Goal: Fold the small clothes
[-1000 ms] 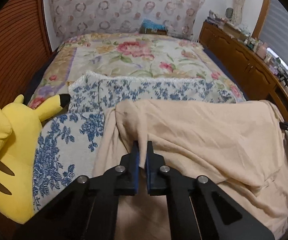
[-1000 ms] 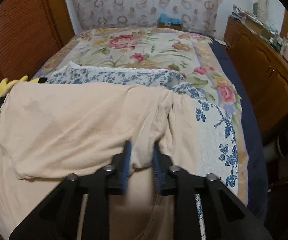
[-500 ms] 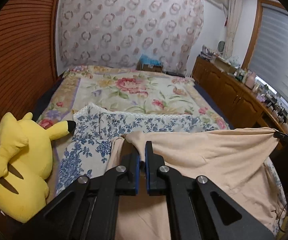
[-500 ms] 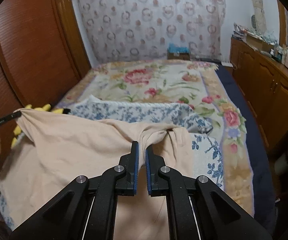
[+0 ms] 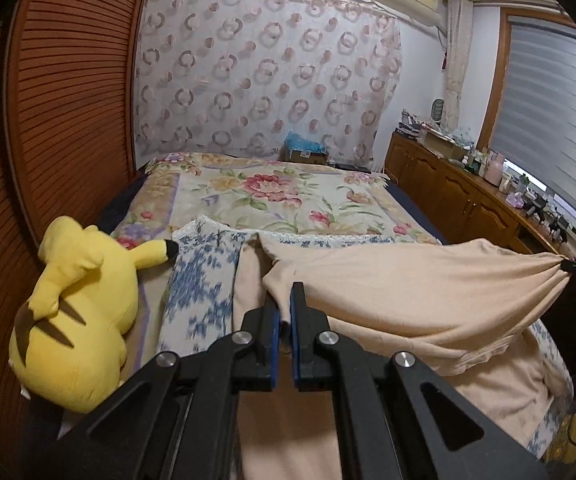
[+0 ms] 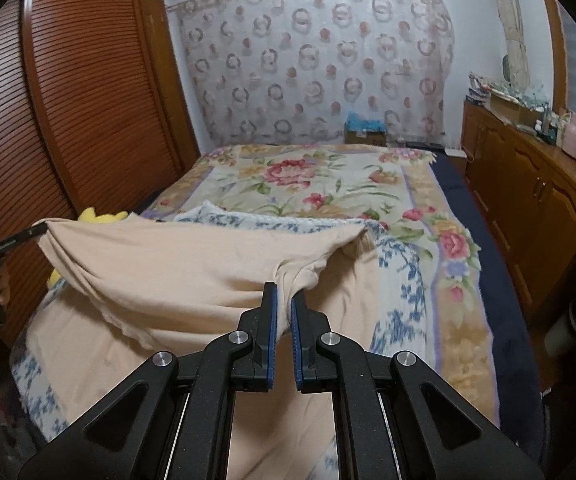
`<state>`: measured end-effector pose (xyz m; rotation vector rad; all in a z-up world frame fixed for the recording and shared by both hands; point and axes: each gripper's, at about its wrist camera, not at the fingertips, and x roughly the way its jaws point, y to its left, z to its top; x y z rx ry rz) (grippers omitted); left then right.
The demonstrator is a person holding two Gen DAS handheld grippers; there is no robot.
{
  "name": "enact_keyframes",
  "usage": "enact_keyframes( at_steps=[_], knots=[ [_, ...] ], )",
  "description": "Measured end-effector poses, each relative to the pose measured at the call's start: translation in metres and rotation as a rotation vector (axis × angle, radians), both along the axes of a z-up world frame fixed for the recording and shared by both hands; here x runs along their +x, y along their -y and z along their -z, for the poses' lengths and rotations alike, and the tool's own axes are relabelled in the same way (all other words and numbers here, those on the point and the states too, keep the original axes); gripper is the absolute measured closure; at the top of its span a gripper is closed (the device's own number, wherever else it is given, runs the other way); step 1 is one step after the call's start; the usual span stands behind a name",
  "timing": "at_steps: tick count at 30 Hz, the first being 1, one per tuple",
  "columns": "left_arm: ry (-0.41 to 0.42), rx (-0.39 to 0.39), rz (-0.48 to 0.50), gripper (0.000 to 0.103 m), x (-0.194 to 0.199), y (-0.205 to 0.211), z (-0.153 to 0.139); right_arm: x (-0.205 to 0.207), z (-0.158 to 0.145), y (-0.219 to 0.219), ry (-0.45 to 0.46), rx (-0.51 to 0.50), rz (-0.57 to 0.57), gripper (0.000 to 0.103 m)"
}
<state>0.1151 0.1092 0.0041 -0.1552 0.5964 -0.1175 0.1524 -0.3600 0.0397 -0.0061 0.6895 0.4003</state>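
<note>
Peach-coloured cotton garment (image 5: 416, 280) is hanging stretched between the two hand-held grippers, its top edge pulled into a taut line above the bed while the lower part is trailing down onto the blue-and-white floral cloth (image 5: 198, 280) spread beneath it. The left gripper (image 5: 284, 304) is pinching one corner with its blue pads nearly closed on the fabric, and the right gripper (image 6: 284, 304) is clamping the opposite corner the same way — bunched folds are fanning out from each pinch. A second ago the garment was lying slack and mostly flat on the bed with the grippers low over it; now both hands have risen and pulled apart, and more of the far wall and patterned curtain (image 6: 320, 64) is showing above the cloth. That lift is probably shaking the piece straight so it can be laid down flat or doubled over, so folding proper is only beginning. Around it, the flowered bedspread (image 6: 312, 184) is lying undisturbed, and the yellow plush toy (image 5: 76, 312) is resting beside the cloth at the left edge — near, not touching the garment.
</note>
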Motion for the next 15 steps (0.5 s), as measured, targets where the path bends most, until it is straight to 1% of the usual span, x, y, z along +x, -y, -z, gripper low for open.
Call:
enact_keyframes(
  at_steps=[8, 15],
  knots=[
    [0.006, 0.002, -0.007, 0.101, -0.044, -0.003, 0.010, -0.047, 0.009, 0.006, 0.011, -0.004, 0.013, 0.099],
    [0.017, 0.008, -0.018, 0.101, -0.073, -0.005, 0.007, -0.082, 0.001, 0.013, 0.045, -0.004, 0.018, 0.099]
  ],
)
